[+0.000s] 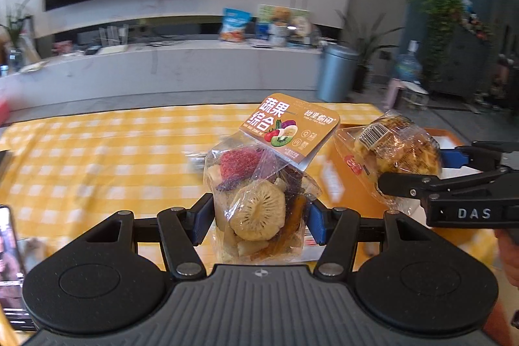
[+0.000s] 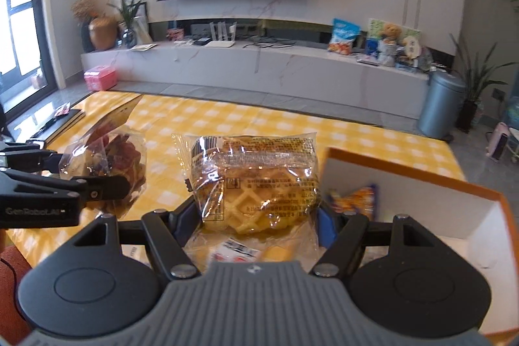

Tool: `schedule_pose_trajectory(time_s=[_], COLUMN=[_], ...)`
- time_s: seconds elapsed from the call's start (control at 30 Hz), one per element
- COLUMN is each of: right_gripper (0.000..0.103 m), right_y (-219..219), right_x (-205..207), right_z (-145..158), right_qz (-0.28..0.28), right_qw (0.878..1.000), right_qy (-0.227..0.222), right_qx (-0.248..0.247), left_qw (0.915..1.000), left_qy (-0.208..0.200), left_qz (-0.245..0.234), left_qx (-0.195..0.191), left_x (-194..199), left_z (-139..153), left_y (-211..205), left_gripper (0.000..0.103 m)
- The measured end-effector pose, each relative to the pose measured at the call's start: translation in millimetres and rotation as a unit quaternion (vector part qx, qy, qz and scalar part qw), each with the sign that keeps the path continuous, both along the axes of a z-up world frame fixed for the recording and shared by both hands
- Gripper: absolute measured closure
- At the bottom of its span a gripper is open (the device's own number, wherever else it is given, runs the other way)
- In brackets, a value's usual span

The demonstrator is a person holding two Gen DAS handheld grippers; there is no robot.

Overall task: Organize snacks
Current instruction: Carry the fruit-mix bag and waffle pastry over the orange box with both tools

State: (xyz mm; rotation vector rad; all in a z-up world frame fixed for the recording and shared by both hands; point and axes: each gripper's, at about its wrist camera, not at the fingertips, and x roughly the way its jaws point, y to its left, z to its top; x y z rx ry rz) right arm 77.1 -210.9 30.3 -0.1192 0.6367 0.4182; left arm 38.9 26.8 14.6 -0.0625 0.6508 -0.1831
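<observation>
My left gripper (image 1: 258,216) is shut on a clear bag of dried fruit chips (image 1: 259,200) with an orange label, held above the yellow checked tablecloth (image 1: 97,158). My right gripper (image 2: 256,216) is shut on a clear-wrapped waffle pack (image 2: 256,180), also held up. In the left wrist view the right gripper (image 1: 421,171) and waffle pack (image 1: 389,151) are to the right, over the orange box (image 1: 343,180). In the right wrist view the left gripper (image 2: 81,180) and fruit bag (image 2: 110,161) are to the left. The orange box with white inside (image 2: 421,184) holds a snack packet (image 2: 356,200).
A phone (image 1: 9,265) lies at the table's left edge. A dark notebook (image 2: 58,122) lies on the table's far left corner. Beyond the table are a TV bench with snack bags (image 2: 343,36), a grey bin (image 2: 441,102) and plants.
</observation>
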Motion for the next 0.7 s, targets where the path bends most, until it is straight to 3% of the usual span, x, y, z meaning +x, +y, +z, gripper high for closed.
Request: schedule_pose_trajectory(time_s=[0.27,0.47,0.7], right_gripper=[0.033,0.033,0.033], right_y=[-70.9,-117.1,-153.5], right_x=[-8.4,-0.4,16.0], right_z=[12.3,14.2,4.3], right_qz=[-0.064,-0.112,-0.137], right_qw=[0.998,0.993,0.987], right_qy=[0.009,0.038,0.076], right_qx=[-0.01,-0.012,-0.039], left_qw=[0.9937,0.974,0.9635], left_qy=[-0.004,0.034,0.075], left_qz=[-0.112,-0.223,-0.256], left_qx=[-0.013,-0.018,-0.019], left_x=[19.4,46.2,94.1], left_z=[25.1,31.5,34.3], left_y=[-62.6,-121.2,-156.2], left_gripper=[0.036,0.036,0.036])
